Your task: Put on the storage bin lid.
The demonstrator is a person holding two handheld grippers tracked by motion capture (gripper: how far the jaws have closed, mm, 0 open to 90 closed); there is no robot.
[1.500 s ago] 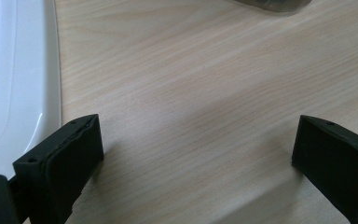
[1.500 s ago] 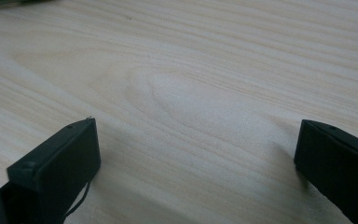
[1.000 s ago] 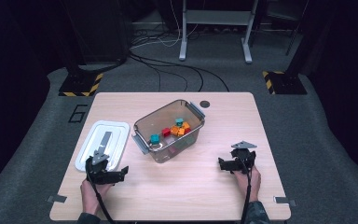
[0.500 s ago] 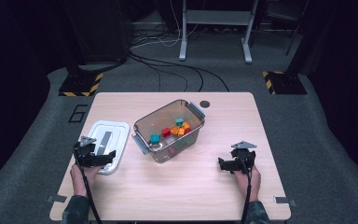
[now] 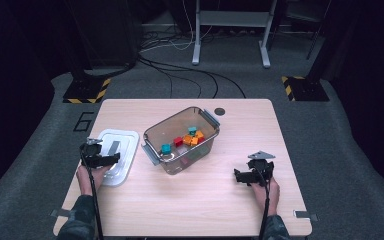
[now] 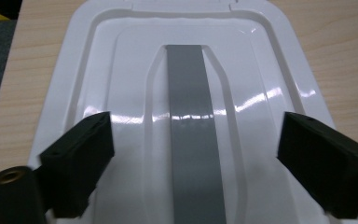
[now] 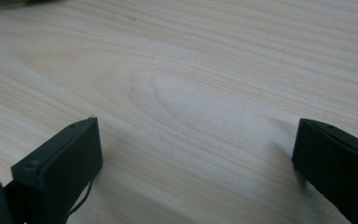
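The left gripper (image 6: 193, 163) hangs over the flat white plastic lid (image 6: 121, 93), its jaws wide, just been closing, gripping nothing.

Clear bin (image 5: 180, 150) of coloured blocks (image 5: 189, 138) mid-table (image 5: 260, 125); cables (image 5: 180, 75) on grey floor behind.

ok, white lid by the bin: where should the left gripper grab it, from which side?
Probably the lid's near short edge, from the person's side. It lies flat on the table, so only the rim offers a bite. The grey strip down its middle looks flush. The left gripper already hangs over that end; its jaws, just closing a little, stand open, pressing on nothing.
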